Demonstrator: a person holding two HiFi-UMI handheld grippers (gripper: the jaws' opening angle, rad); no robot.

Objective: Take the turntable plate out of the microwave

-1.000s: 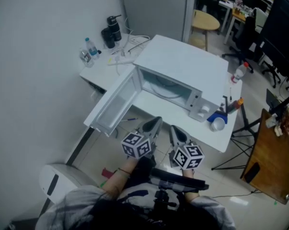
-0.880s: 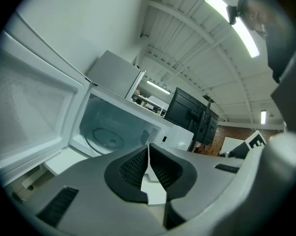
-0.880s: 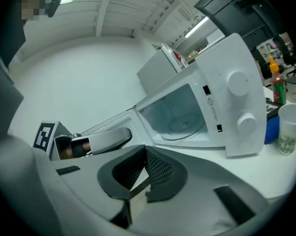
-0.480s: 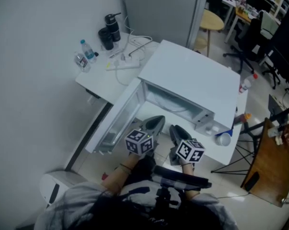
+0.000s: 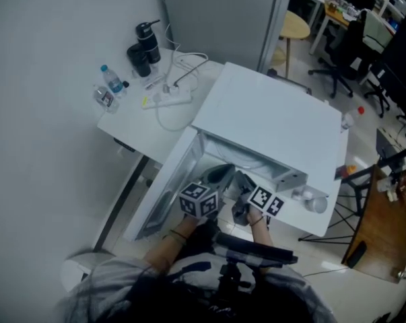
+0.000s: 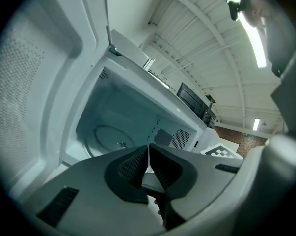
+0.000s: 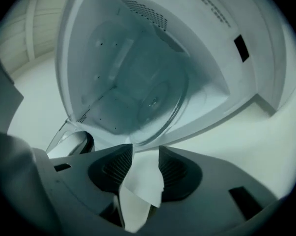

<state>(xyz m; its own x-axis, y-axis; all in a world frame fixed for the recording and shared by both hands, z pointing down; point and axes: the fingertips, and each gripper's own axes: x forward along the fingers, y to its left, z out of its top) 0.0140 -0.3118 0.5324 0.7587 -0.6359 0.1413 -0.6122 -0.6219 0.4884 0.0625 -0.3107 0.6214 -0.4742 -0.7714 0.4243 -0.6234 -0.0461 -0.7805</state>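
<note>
Step in hand, as judged: the reach into the open microwave for the turntable plate; nothing is gripped yet.

To do it well, the right gripper should go in first. It should turn so that one jaw passes over the plate's near rim and the other under it, then close firmly, since the glass looks slick. The plate should lift clear of its hub before it is pulled out, and stay flat. The door is swung wide beside the left gripper, so that side needs watching.

Right gripper: the jaws stand wide apart and have just been opening. Nothing is between them; only white surface shows through the gap. The plate lies flat on the cavity floor, just ahead of the jaw tips and apart from them.

Left gripper: the jaws are fully together and hold nothing. The plate sits ahead of them, deeper in the cavity and well apart. This gripper would have to open before it could steady the plate's other edge.
</note>
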